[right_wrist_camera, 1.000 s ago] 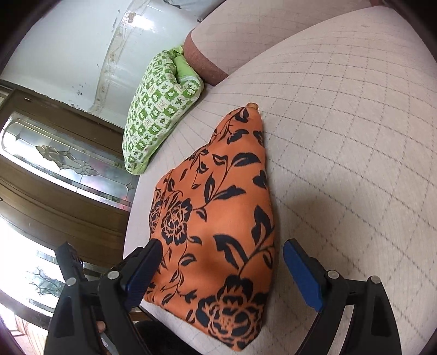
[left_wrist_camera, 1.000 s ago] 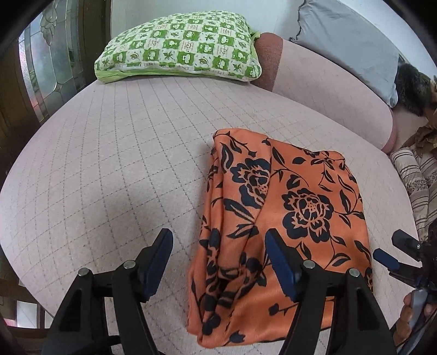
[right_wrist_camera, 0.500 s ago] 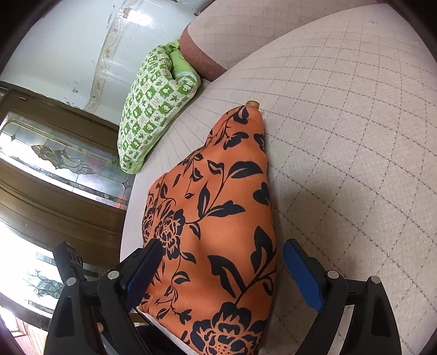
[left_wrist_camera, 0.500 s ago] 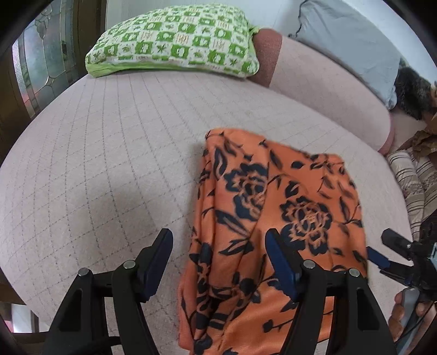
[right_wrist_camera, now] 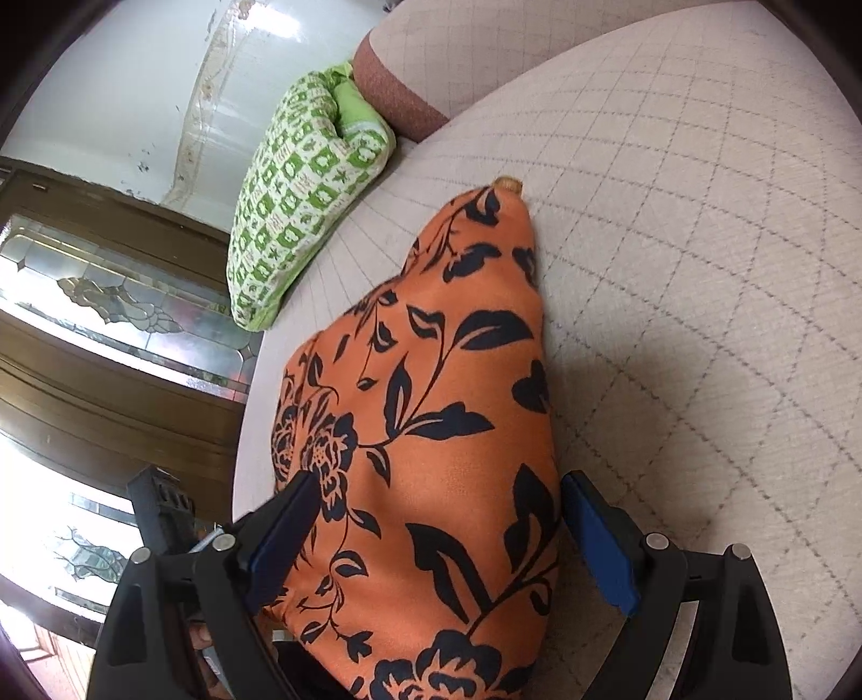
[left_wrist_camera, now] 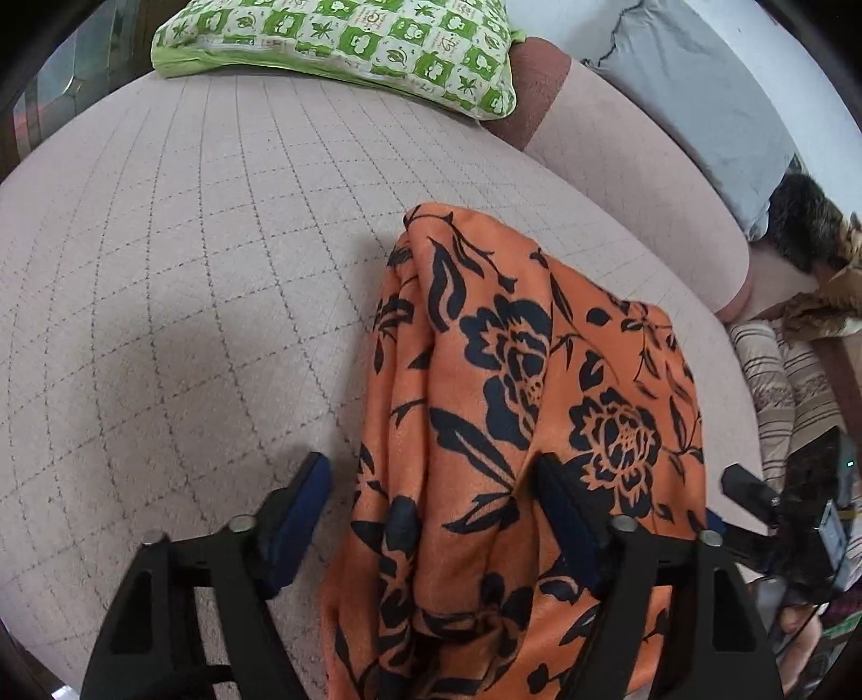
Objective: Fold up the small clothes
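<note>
We found the orange floral garment (left_wrist_camera: pixel 517 409) folded on the quilted sofa seat (left_wrist_camera: pixel 188 269), its long axis running from us toward the backrest, narrow end pointing away. Our left gripper (left_wrist_camera: pixel 431 517) and right gripper (right_wrist_camera: pixel 436 533) both stood wide, straddling its near edge, fabric between the fingers.

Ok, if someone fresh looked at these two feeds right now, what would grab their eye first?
The orange cloth with black flowers, folded and lying on the pale quilted sofa seat, fills the middle of both views. The open left hand-held gripper and right hand-held gripper each straddle its near end. Behind it, a green-and-white patterned cushion rests at the back of the seat.
</note>
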The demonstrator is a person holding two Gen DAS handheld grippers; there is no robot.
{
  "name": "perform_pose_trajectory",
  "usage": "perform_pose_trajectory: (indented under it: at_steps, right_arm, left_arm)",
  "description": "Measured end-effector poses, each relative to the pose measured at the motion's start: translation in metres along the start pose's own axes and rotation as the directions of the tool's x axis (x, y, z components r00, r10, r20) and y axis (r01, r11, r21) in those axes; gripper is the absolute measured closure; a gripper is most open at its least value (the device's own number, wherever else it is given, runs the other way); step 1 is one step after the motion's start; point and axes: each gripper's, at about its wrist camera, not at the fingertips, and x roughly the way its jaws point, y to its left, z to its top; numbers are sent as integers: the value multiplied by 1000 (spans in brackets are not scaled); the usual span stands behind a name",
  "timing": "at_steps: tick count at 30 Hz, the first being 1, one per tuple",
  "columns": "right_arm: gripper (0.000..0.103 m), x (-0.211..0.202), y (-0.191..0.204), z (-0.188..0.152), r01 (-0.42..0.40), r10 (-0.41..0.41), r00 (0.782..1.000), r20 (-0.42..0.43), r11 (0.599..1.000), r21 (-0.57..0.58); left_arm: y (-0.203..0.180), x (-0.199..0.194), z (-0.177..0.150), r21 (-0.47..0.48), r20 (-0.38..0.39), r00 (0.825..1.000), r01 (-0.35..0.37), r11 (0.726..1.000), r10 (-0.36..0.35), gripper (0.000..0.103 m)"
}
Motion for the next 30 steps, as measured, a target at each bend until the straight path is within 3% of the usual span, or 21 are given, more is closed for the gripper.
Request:
perform_pose_trajectory:
  at_steps: [5, 8, 10, 11, 12, 16, 18, 19, 20, 22, 30]
  right_arm:
    - [10, 3, 1, 1, -1, 1, 1000, 4, 1000, 0]
    - [10, 8, -1, 2, 2, -2, 1000, 1, 1000, 13]
    - [10, 12, 0, 3, 3, -3, 1000, -1, 1000, 9]
    - [10, 14, 0, 3, 6, -6, 1000, -5, 1000, 2]
    - [10, 20, 0, 4, 18, -18, 1000, -18, 1000, -4]
    - [10, 28, 4, 5, 26, -26, 1000, -13, 1000, -2]
    - [18, 30, 8, 6, 29, -29, 1000, -9, 999, -16]
    - [39, 32, 10, 5, 31, -32, 999, -14, 999, -36]
    - [50, 35, 12, 5, 54, -55, 998, -26, 998, -46]
    - [61, 29, 16, 5, 66, -68, 998, -16, 996, -63]
    - [64, -7, 57, 2, 86, -78, 996, 43, 972, -218]
  left_arm:
    - [-9, -19, 4, 60, 62, 998, -14, 998, 11, 35]
    - [-6, -1, 4, 59, 12, 999, -49, 997, 48, 34]
    - [2, 4, 4, 25, 7, 1000, -22, 999, 22, 34]
    - [1, 4, 5, 31, 9, 1000, -22, 999, 22, 36]
    - [-1, 4, 5, 50, 7, 1000, -14, 999, 13, 47]
    - [1, 6, 5, 69, -4, 1000, 11, 998, -11, 58]
    - [9, 6, 8, 25, -26, 998, 59, 998, -58, 63]
    - [13, 6, 7, 6, -34, 996, 77, 997, -77, 65]
    - [16, 4, 8, -11, -41, 995, 91, 996, -91, 66]
    - [17, -3, 9, -17, -34, 994, 104, 994, -105, 70]
    - [3, -43, -5, 25, 20, 993, 118, 993, -119, 73]
